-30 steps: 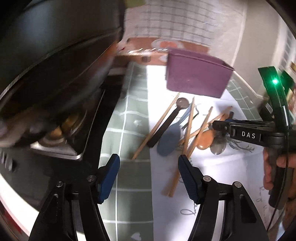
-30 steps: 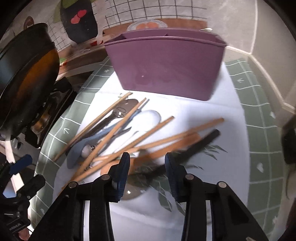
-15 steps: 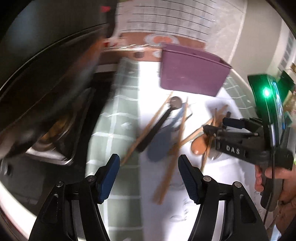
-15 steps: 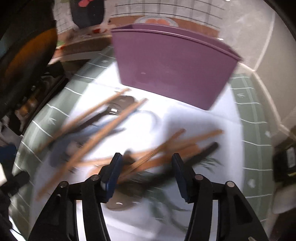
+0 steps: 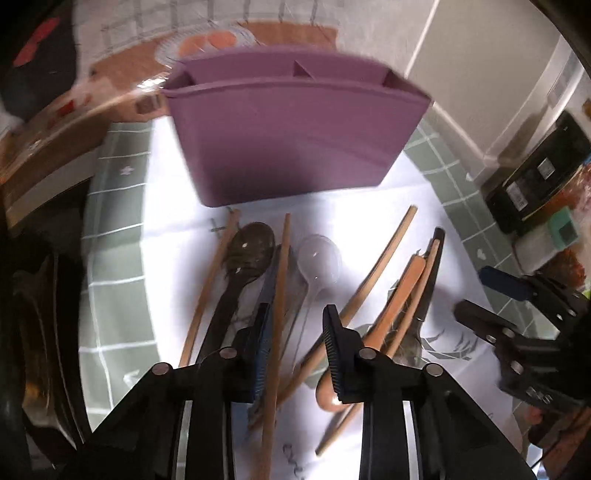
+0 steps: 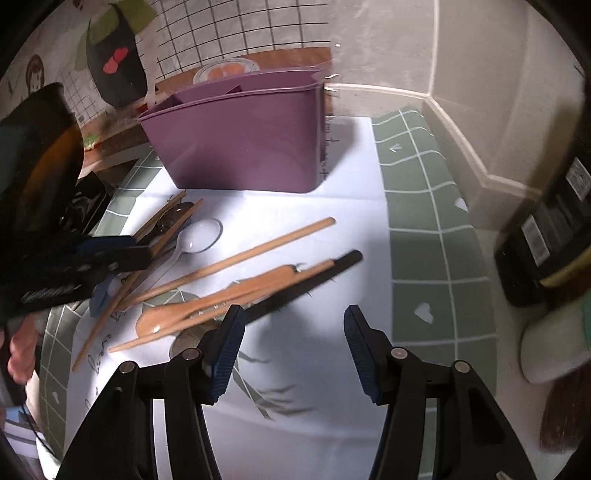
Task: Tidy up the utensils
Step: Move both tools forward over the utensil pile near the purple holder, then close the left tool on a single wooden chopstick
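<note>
Left gripper (image 5: 295, 347), lower centre of frame, is closing around a wooden chopstick (image 5: 281, 280); right gripper (image 6: 293, 347) stands wide, holding nothing.

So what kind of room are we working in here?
Most likely a home kitchen counter: a dark pan at the left, a tiled wall behind, and a purple utensil caddy beside loose chopsticks and spoons.

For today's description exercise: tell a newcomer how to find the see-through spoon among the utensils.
Start at the purple box standing on the white cloth. In front of it lies a heap of chopsticks and spoons. The clear spoon has its bowl nearest the box, beside a dark spoon; it alone is transparent.
</note>
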